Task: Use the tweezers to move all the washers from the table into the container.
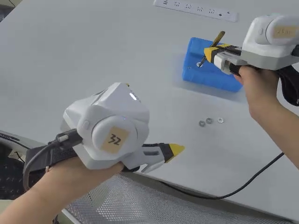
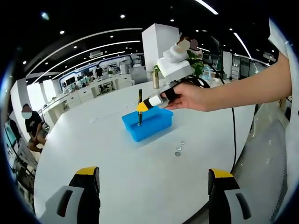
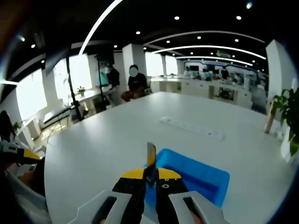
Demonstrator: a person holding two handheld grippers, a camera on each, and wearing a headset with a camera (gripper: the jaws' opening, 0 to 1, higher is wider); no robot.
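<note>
**Tweezers in the container, three washers on the table**

Head view: white table [image 1: 93,56] carries one blue container [image 1: 205,77]. One power strip [image 1: 196,9] lies at its far edge. Three washers [image 1: 209,121] lie in a short row, near the container but apart from it. The right gripper [image 1: 211,52], held from the right by the right hand [image 1: 257,86], is clenched on one pair of tweezers [image 1: 217,38]. The tweezers are tilted, with the tip down inside the container. The left gripper [image 1: 174,150] sits low at the near table edge, pointing right, with the left hand [image 1: 70,182] under it. Its round sticker reads "32". The right gripper's sticker is too blurred to read.

Left gripper view: its own two jaws stand wide apart, grasping nothing. Beyond them is the container, with the three washers just on its near side. The right gripper hangs above it, and the tweezers point straight down into it.

Right gripper view: its jaws grip the tweezers between their yellow tips, over the container. The power strip lies beyond. The left gripper's yellow tip shows at the left edge.
</note>
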